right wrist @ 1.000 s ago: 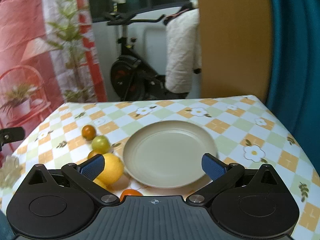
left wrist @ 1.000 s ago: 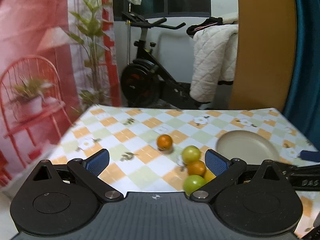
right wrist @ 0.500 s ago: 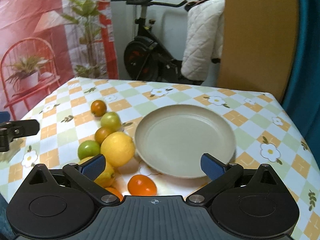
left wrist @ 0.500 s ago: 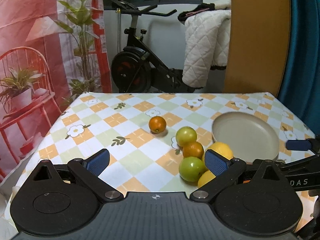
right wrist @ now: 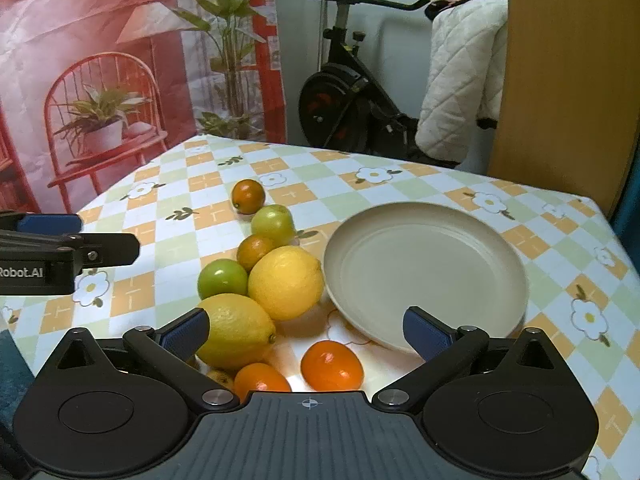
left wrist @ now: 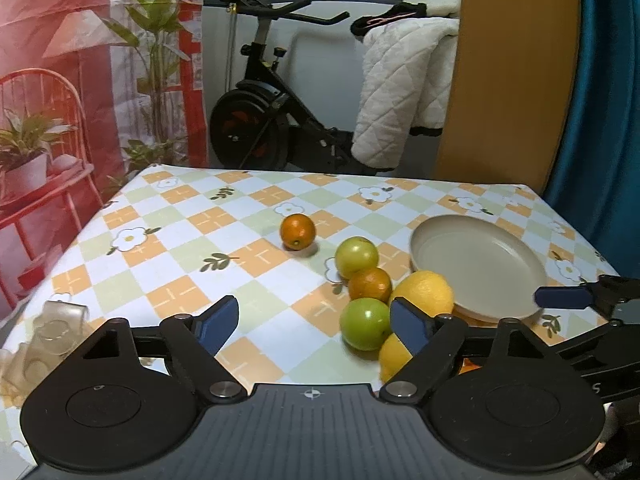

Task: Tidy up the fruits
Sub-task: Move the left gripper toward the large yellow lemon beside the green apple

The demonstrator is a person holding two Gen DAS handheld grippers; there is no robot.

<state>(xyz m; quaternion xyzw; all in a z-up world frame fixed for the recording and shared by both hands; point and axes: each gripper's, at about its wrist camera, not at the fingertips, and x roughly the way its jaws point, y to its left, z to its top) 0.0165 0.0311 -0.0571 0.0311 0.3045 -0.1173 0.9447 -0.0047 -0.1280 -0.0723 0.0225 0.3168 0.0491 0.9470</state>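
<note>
On the checked tablecloth a row of fruit lies left of an empty beige plate (right wrist: pixel 424 264): an orange (left wrist: pixel 298 232), a yellow-green fruit (left wrist: pixel 356 257), a small orange (left wrist: pixel 370 285), a green fruit (left wrist: pixel 365 329) and two lemons (right wrist: pixel 286 282) (right wrist: pixel 236 330). Two more oranges (right wrist: pixel 332 364) (right wrist: pixel 260 380) lie nearest the right gripper. My left gripper (left wrist: pixel 314 322) hovers low with its jaws closing. The green fruit sits just inside its right finger, and no pad presses on it. My right gripper (right wrist: pixel 306 332) is open above the near lemon and oranges, gripping nothing.
A clear plastic piece (left wrist: pixel 52 332) lies at the table's near left corner. Beyond the far edge stand an exercise bike (left wrist: pixel 264 120), a white quilt (left wrist: pixel 404 92) and a wooden panel (left wrist: pixel 508 72). A red printed backdrop (left wrist: pixel 60 60) hangs on the left.
Both grippers have sunk toward the table, so the fruit looks closer. The left jaws have narrowed. The right view now takes in the lemons and the near oranges.
</note>
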